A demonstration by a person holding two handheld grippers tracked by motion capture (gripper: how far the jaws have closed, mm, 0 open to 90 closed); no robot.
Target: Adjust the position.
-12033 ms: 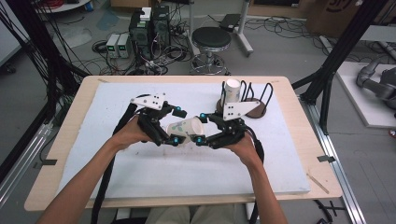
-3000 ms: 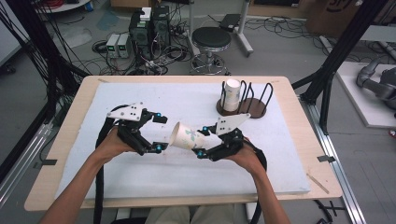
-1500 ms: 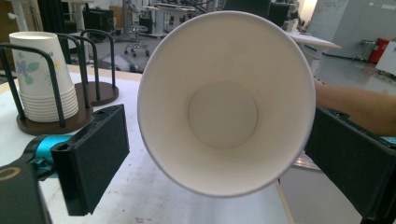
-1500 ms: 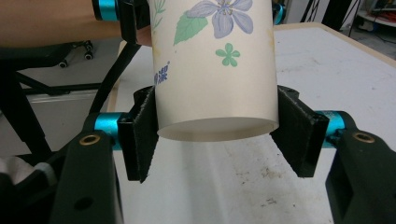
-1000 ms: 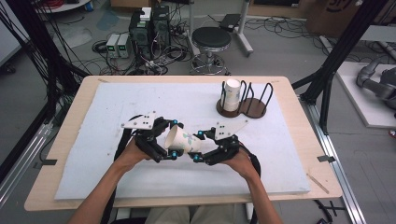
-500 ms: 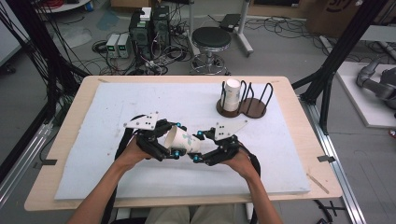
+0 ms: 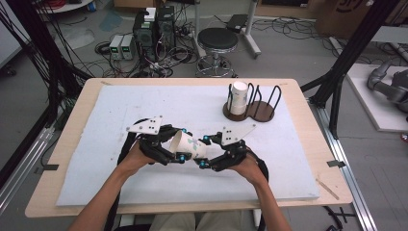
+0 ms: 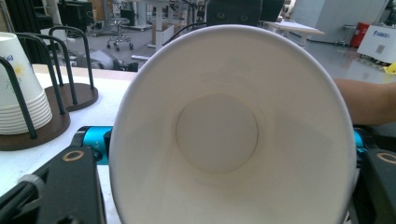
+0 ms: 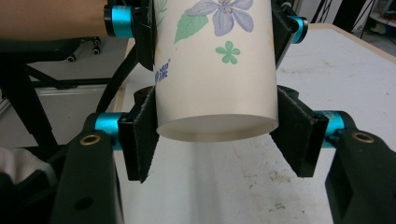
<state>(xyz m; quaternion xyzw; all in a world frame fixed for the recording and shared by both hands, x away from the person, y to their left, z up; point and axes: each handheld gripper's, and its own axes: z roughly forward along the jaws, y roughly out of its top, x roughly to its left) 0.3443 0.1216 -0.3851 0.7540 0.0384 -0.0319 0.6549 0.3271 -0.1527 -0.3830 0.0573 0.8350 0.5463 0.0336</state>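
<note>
- My left gripper [image 7: 179, 150] has just been closing; its jaws now clamp the wide rim end of the paper cup [image 7: 190, 146], where a second ago they stood wide around it.
- My right gripper [image 7: 203, 151] holds the cup's narrow base end, jaws pressed on both sides.
- Judgement: both ends are gripped, probably to pull nested cups apart, though no seam is visible.
- The cup lies horizontal above the desk [image 7: 288, 159], between both grippers, well apart from the cup stack [image 7: 239, 96] in its holder [image 7: 262, 111].
</note>
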